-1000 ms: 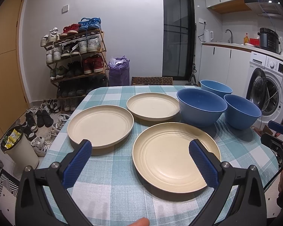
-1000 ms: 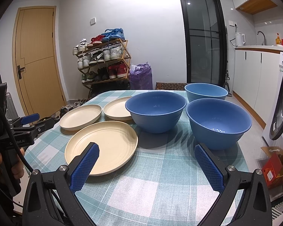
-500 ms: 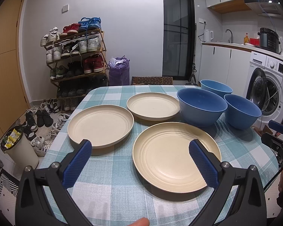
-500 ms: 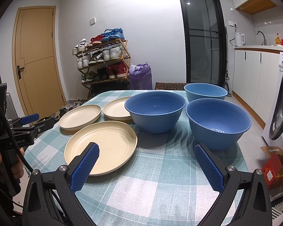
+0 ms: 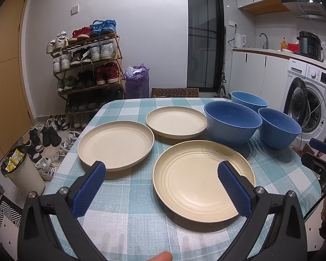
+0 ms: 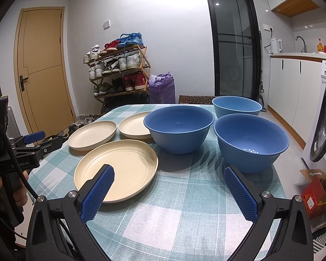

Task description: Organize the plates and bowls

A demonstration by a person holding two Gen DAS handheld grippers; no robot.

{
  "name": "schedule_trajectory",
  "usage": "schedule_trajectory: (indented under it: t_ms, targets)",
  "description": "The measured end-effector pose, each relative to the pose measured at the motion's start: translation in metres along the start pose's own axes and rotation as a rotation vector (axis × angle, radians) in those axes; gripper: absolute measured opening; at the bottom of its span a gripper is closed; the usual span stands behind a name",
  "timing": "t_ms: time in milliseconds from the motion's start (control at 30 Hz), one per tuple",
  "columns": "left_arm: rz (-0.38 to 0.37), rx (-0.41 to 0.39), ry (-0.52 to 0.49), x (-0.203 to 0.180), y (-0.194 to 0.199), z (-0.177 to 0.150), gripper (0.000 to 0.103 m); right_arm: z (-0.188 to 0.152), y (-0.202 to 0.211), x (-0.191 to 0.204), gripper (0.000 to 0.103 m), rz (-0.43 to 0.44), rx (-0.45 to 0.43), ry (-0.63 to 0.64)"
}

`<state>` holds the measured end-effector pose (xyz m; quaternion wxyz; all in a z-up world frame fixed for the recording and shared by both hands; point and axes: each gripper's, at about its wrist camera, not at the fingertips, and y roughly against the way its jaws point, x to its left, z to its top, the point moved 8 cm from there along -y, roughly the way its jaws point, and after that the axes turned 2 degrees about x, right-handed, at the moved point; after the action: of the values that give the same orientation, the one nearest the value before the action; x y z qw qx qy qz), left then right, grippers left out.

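Three cream plates lie apart on the checked tablecloth: a near plate [image 5: 203, 181] [image 6: 117, 167], a left plate [image 5: 116, 144] [image 6: 92, 134] and a far plate [image 5: 176, 122] [image 6: 133, 126]. Three blue bowls stand upright to their right: a big dark bowl [image 5: 232, 122] [image 6: 179, 128], a near-right bowl [image 5: 279, 130] [image 6: 251, 142] and a lighter far bowl [image 5: 248, 101] [image 6: 237, 107]. My left gripper [image 5: 162, 177] hovers open over the near edge, its right finger above the near plate. My right gripper [image 6: 168, 181] hangs open in front of the bowls, empty.
The table [image 5: 128, 217] ends close to a washing machine [image 5: 310, 106] on the right. A shoe rack [image 5: 87, 69], loose shoes and a small bin [image 5: 21, 169] sit to the left on the floor. A cardboard box [image 6: 315, 187] lies by the washer.
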<state>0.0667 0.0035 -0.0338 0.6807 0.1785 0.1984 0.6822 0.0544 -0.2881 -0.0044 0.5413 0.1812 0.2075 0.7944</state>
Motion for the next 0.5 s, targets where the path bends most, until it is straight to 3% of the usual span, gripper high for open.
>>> schedule_trajectory:
  t_ms: [500]
  targets:
    - [0.002,0.000,0.000,-0.0015,-0.0016,-0.0016,0.103,0.0000,0.0003,-0.0003,0.103,0.001,-0.001,0.001]
